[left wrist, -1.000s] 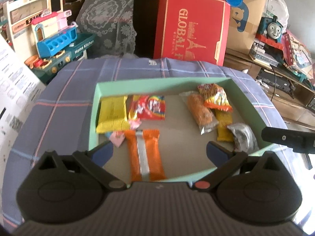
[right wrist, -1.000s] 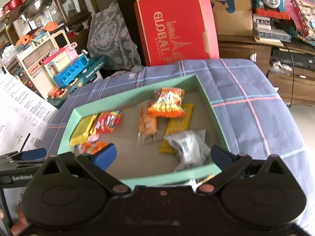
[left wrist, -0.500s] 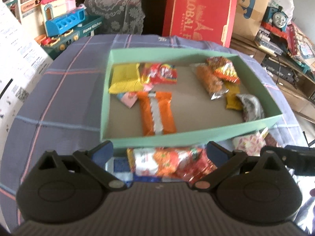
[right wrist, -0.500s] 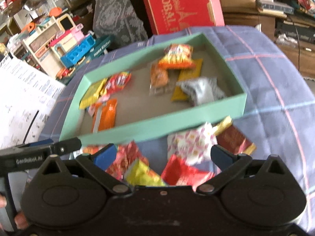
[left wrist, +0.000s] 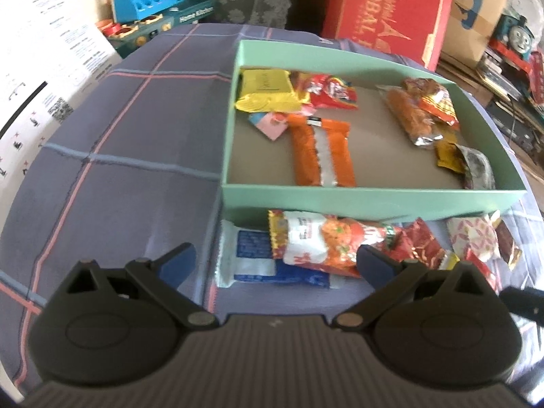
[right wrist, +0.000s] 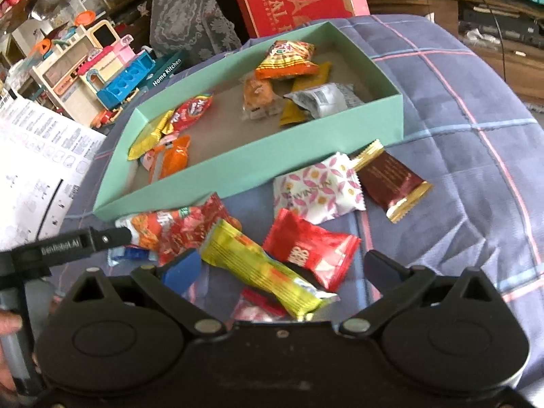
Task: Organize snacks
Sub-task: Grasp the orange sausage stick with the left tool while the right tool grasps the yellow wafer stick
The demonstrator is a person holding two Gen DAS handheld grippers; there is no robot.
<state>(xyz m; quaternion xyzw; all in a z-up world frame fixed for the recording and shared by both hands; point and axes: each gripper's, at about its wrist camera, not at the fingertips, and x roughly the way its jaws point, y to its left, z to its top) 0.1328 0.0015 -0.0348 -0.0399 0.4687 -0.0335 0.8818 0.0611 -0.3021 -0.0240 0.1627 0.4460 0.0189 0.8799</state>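
A mint green box (left wrist: 367, 200) (right wrist: 238, 166) sits on the plaid cloth and holds several snack packets. More packets lie loose in front of it. My left gripper (left wrist: 275, 261) is open and empty over a blue-white packet (left wrist: 251, 261) and an orange-red noodle pack (left wrist: 326, 241). My right gripper (right wrist: 282, 268) is open and empty over a yellow bar (right wrist: 258, 268) and a red packet (right wrist: 311, 250). A white floral packet (right wrist: 318, 190) and a brown bar (right wrist: 391, 180) lie near the box's front wall.
A red "GLOBAL" carton (left wrist: 384, 10) stands behind the box. A toy kitchen (right wrist: 102, 68) and printed sheets (left wrist: 40, 78) are at the left. A toy train (left wrist: 520, 37) and cluttered shelves are at the right. The left gripper's finger (right wrist: 85, 241) shows in the right wrist view.
Both grippers have pulled back from over the box toward the near edge. The loose packets in front of the box have come into view. Both stay open.
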